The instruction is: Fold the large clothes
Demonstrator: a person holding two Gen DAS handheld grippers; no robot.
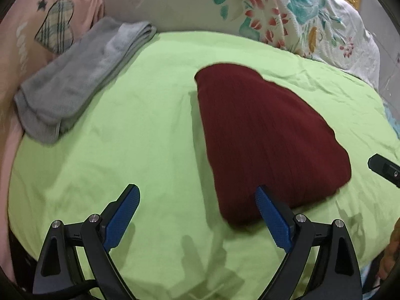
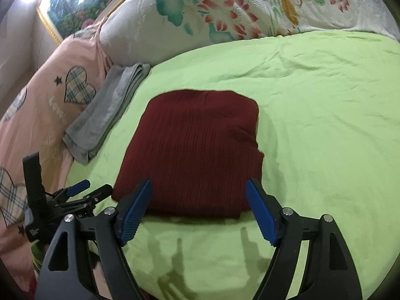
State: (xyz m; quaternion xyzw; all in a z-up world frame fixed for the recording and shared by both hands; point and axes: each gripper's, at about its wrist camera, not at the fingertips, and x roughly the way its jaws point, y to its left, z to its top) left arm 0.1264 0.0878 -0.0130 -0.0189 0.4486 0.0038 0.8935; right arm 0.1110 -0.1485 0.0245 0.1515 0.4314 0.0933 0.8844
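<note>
up close, the right gripper (image 2: pixel 197 192) hangs tilted down over the near edge of the dark red folded garment (image 2: pixel 195 150), its blue pads (image 2: pixel 135 212) spread wide with nothing between them; neither pad touches the cloth. the garment lies flat as a neat folded block on the green bedsheet (image 2: pixel 312 125), ribbed side up.

the left gripper (image 1: pixel 197 200) is likewise angled down at the bed, jaws spread and empty. its right pad (image 1: pixel 272 222) overlaps the garment's near corner in the left wrist view, though whether it touches is unclear. from the right wrist view this gripper shows low at the left, beside the garment's near left corner, over the sheet's edge.

farther out, a grey folded garment (image 1: pixel 75 82) rests along the sheet's left edge against a pink quilt (image 1: pixel 22 37) with plaid hearts. a floral blanket (image 2: pixel 225 12) is heaped behind.
</note>
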